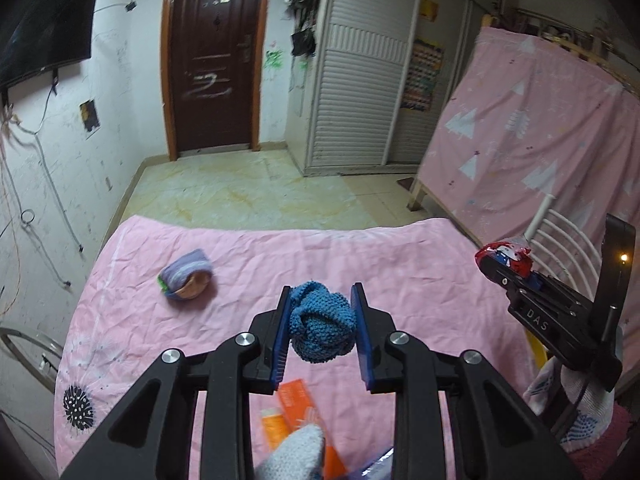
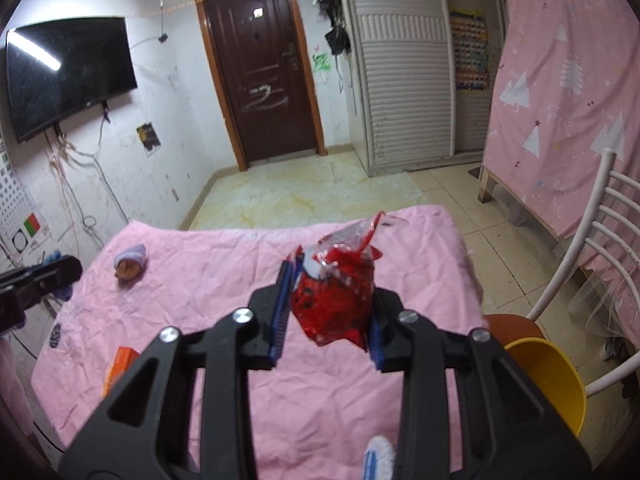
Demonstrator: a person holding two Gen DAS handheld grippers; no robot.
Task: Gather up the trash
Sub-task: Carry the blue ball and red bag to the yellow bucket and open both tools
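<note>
One blue knitted ball; one red wrapper; one purple sock bundle; one orange box; one yellow bin

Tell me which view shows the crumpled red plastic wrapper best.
Right wrist view: the crumpled red plastic wrapper sits centre frame, pinched in the right gripper, whole shape visible. Left wrist view catches it only small at the right edge, at that gripper's tip.
</note>
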